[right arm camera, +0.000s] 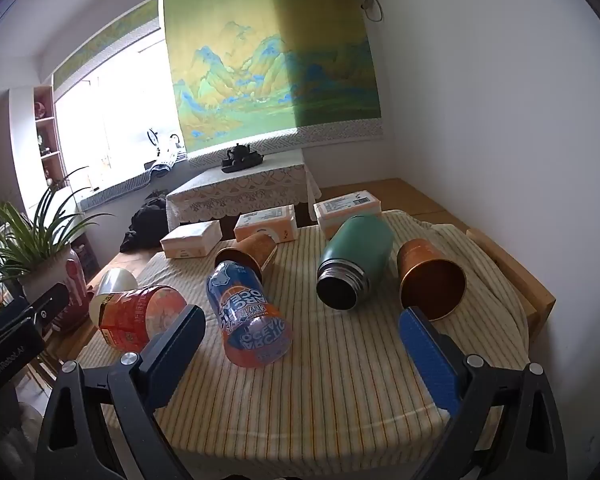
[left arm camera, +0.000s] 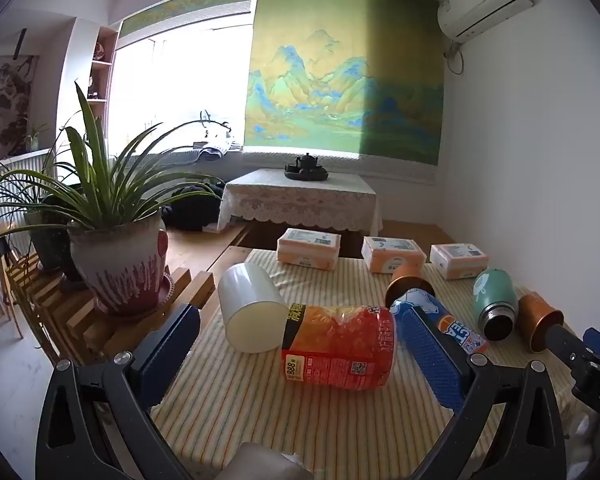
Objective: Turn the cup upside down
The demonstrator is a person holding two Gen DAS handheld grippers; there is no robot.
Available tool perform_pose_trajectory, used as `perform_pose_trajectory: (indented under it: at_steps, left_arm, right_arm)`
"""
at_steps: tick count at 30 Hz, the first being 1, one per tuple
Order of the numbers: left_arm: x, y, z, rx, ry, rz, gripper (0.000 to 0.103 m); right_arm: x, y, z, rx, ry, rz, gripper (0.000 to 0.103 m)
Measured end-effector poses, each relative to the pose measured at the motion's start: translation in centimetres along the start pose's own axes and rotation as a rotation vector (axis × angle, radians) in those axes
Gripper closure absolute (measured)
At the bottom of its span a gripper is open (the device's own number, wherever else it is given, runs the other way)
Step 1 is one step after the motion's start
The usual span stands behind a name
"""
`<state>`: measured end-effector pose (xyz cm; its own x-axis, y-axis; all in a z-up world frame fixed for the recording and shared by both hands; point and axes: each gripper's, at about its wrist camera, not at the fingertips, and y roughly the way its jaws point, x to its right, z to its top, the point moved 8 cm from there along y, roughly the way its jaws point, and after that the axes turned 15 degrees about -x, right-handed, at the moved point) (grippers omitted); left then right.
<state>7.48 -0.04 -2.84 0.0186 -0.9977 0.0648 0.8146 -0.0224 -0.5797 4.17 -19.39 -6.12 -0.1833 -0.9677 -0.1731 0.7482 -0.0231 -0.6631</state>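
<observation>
Several cups lie on their sides on the striped tablecloth [left arm camera: 260,412]. A white cup [left arm camera: 252,308] lies at the left, touching a red and orange printed cup [left arm camera: 340,348]. A blue and orange printed cup [right arm camera: 252,320], a green flask [right arm camera: 356,264] and two copper cups [right arm camera: 432,280] [right arm camera: 246,254] lie further right. My left gripper [left arm camera: 300,344] is open around the red cup, just short of it. My right gripper [right arm camera: 300,344] is open and empty, with the blue cup between its fingers' line and the copper cup by the right finger.
Three tissue packs [left arm camera: 308,248] [left arm camera: 392,254] [left arm camera: 458,260] line the table's far edge. A potted plant [left arm camera: 120,268] stands on a wooden stand at the left. A low lace-covered table with a teapot [left arm camera: 300,200] stands behind. A white wall is close at the right.
</observation>
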Motion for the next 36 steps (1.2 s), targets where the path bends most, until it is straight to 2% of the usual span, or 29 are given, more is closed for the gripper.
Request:
perform_pose_trajectory:
  at_steps: [5, 6, 12, 22, 36]
  left_arm:
    - [-0.7, 0.0, -0.4, -0.012, 0.002, -0.017, 0.001]
    - [-0.3, -0.5, -0.3, 0.011, 0.004, -0.008, 0.001]
    - [-0.6, -0.6, 0.2, 0.006, -0.013, 0.014, 0.001]
    - [-1.5, -1.1, 0.5, 0.019, -0.029, 0.017, 0.001]
    - [-0.5, -0.6, -0.1, 0.003, -0.013, 0.011, 0.001]
  right_arm:
    - [0.1, 0.2, 0.0, 0.001, 0.014, 0.002, 0.007]
    - [0.1, 0.1, 0.3, 0.002, 0.015, 0.000, 0.007]
    - [0.1, -0.8, 1.1, 0.059, 0.002, -0.001, 0.007]
    - [-0.6, -1.4, 1.2, 0.079, -0.023, -0.018, 0.007]
    - [-0.7, -1.6, 1.2, 0.092, -0.035, -0.045, 0.007]
